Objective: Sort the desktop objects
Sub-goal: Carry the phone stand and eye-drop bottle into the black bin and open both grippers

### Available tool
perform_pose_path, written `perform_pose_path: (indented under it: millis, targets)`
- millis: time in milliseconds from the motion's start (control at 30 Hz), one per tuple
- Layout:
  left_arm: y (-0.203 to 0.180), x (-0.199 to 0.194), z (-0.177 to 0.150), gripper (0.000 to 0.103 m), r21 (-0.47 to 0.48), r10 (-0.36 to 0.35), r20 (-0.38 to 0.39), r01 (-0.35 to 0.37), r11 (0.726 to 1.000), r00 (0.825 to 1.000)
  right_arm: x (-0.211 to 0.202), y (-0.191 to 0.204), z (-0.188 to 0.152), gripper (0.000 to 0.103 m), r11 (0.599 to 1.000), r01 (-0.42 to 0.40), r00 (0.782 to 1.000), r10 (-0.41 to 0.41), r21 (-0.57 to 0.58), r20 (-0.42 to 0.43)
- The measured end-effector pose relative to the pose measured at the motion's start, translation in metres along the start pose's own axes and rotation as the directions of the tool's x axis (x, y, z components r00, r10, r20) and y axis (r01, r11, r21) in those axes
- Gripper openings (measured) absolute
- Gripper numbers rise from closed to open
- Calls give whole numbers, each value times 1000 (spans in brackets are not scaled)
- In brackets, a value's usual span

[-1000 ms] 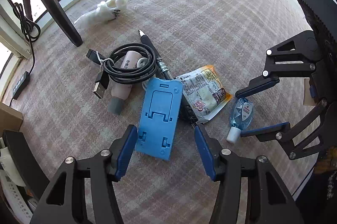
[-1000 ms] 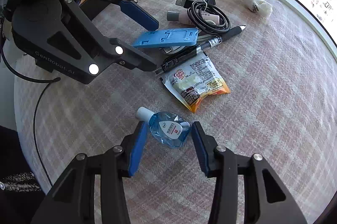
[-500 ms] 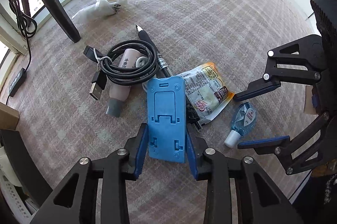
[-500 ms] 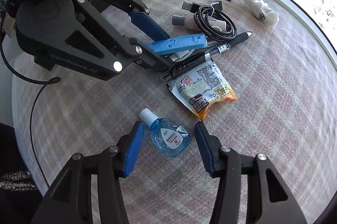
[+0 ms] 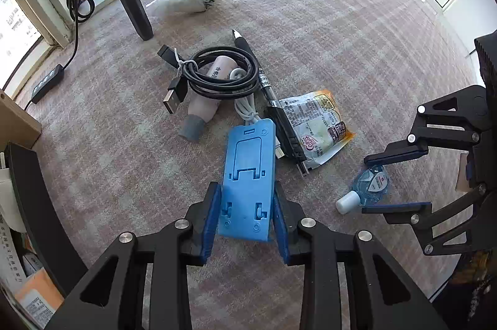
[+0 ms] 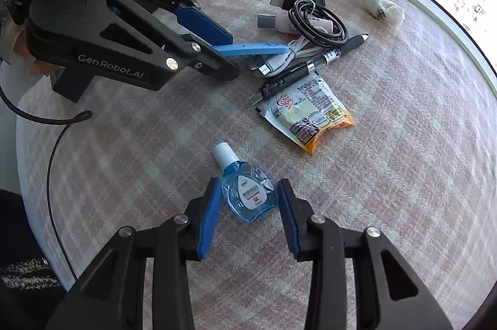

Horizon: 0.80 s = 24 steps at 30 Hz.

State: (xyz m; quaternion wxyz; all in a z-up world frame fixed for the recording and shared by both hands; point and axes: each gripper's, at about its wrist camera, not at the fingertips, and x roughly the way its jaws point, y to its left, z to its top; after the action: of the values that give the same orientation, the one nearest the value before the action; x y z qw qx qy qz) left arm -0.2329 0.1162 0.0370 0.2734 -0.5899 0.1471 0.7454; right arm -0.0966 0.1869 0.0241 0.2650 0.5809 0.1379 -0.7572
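The left gripper (image 5: 247, 216) clamps the near end of the flat blue plastic phone stand (image 5: 250, 171), raised above the checked tablecloth (image 6: 388, 174), while the right gripper (image 6: 248, 207) stands spread around the small blue eye-drop bottle (image 6: 248, 196), lying at 4 o'clock from the stand.

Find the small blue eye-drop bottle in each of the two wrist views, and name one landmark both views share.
Left wrist view: the eye-drop bottle lies at lower right, between the right claw fingers.
Right wrist view: the bottle lies at lower centre, between the same claw's open fingers, white cap pointing away.
Shared landmark: the coffee creamer packet, lying on the cloth just beyond the bottle.
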Motion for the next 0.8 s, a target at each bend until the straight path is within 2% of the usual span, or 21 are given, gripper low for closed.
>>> perform_pose_path:
  millis: [33, 267, 333, 433, 533, 600, 633, 733, 800]
  targets:
    - [0, -3, -2, 5, -7, 1, 6, -1, 1000, 1000, -2, 0, -2, 36, 1000, 1, 1000, -1, 11, 5]
    - [8, -3, -6, 4, -83, 26, 10, -26, 996, 1000, -11, -3, -15, 36, 996, 26, 999, -27, 86, 18]
    - [21, -11, -10, 4, -95, 50, 30, -47, 994, 998, -14, -3, -18, 36, 994, 35, 999, -38, 104, 23]
    - [23, -22, -9, 4, -129, 45, 56, -37, 991, 997, -27, -1, -19, 36, 991, 36, 997, -43, 128, 57]
    - [16, -36, -31, 4, -159, 64, 79, -51, 986, 995, -43, 0, -15, 36, 988, 40, 993, -56, 150, 99]
    - [48, -59, -64, 4, -177, 84, 96, -66, 982, 992, -53, 0, -10, 36, 985, 38, 991, -58, 167, 120]
    - [41, -64, -71, 4, -189, 93, 103, -73, 979, 990, -59, 0, -6, 36, 984, 34, 990, -57, 174, 131]
    - [53, -99, -80, 4, -222, 127, 125, -97, 970, 984, -70, -3, 0, 36, 984, 34, 985, -63, 176, 160]
    - [61, -114, -90, 4, -254, 162, 131, -125, 959, 978, -57, -24, 40, 36, 986, 35, 983, -64, 166, 175]
